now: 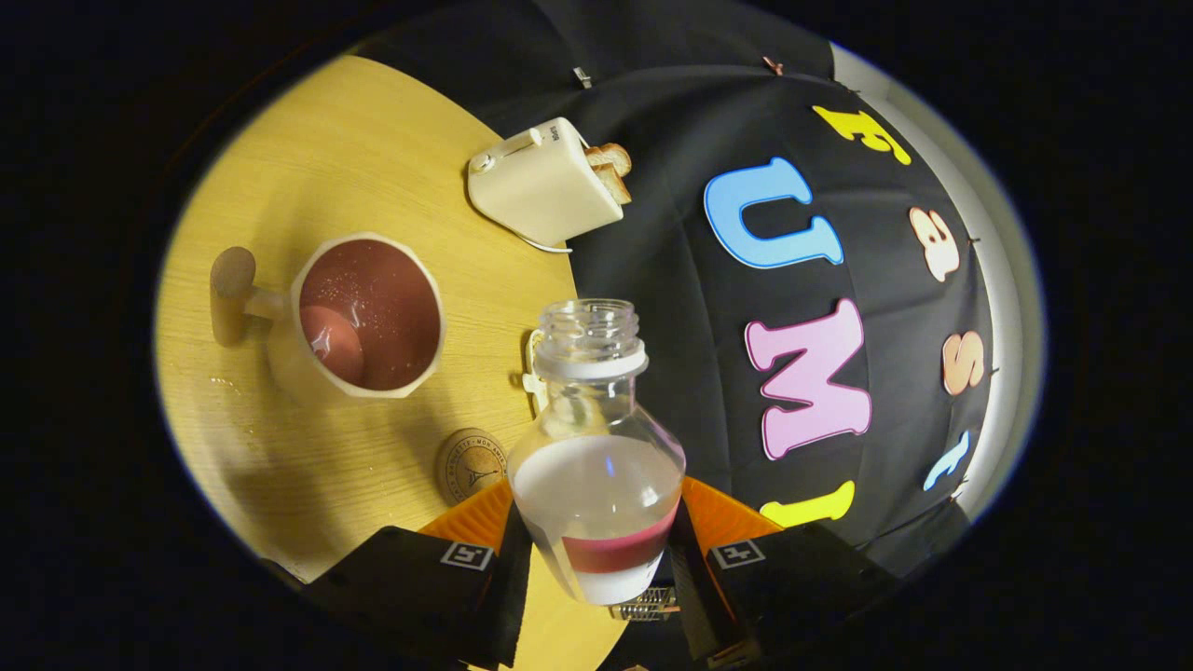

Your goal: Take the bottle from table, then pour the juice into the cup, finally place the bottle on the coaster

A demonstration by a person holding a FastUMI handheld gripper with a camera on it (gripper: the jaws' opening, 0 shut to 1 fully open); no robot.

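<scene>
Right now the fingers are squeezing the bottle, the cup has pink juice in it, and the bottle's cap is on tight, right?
Almost. The cap is off: in the gripper view the bottle has an open neck, with the cap hanging beside it. The rest holds: both fingers press on the bottle's sides, and the cup on the table holds pink juice.

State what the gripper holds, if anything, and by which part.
The gripper is shut on the bottle, its fingers pressing on either side of the wide lower body, below the open neck. A little red juice remains inside.
</scene>
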